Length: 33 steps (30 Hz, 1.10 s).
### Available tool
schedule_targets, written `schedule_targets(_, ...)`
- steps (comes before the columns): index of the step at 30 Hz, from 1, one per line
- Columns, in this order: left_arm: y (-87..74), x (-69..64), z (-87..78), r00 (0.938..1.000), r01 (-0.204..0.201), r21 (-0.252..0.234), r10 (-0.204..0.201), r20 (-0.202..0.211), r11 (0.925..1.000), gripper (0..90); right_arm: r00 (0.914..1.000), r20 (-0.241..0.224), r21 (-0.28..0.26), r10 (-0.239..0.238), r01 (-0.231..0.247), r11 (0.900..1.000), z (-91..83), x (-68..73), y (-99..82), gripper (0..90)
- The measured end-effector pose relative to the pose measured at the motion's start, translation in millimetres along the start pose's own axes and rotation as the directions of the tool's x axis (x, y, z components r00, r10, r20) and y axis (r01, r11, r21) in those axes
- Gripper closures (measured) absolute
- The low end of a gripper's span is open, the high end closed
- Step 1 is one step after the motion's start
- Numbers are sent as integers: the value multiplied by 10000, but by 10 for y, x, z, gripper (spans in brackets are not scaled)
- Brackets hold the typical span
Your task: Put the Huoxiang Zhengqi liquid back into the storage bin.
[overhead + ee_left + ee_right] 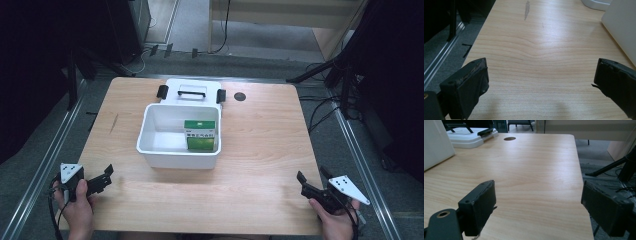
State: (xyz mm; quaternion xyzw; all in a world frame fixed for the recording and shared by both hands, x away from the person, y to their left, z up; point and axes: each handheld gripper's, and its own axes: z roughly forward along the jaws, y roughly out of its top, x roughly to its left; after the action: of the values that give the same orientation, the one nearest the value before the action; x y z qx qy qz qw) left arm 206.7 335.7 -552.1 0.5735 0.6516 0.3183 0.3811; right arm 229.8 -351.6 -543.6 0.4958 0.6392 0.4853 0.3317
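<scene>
**Green box in the bin, both tongs waiting at the near corners**

The green box (200,135) stands inside the white bin (150,150), against its right wall, at the middle of the desk (260,150). In the high view, the box lies at about 1 o'clock from the left tongs (107,173) and at about 11 o'clock from the right tongs (313,179). Both tongs are well apart from it, and I judge them about equally far. The long axis of the box runs toward 12 o'clock. Both tongs are spread and hold nothing; only bare desk shows between their jaws. The white lid (192,92) lies just behind the bin, at 12 o'clock, so the box can be reached only from above.
</scene>
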Motion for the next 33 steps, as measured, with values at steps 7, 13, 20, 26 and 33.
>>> schedule_targets(7,0,-5,3,10000,-11,-4,11,-13,10000,0,9999,103,-227,78,-76,9997,-139,9,-64,128)
schedule_targets(13,-2,-2,0,10000,49,-16,-49,-39,10000,0,9994,333,-77,12,-10,10000,-229,28,-96,100)
schedule_targets(20,-1,-19,1,9999,-109,27,109,-116,9999,0,9984,558,425,17,-41,9991,-308,44,-122,63)
schedule_targets(26,-1,-16,3,9999,-97,37,98,-101,9999,0,9985,526,564,134,-164,9983,-302,33,-119,62)
schedule_targets(33,-1,-16,4,9999,-73,32,73,-79,10000,0,9980,628,622,-42,3,9981,-296,50,-119,72)
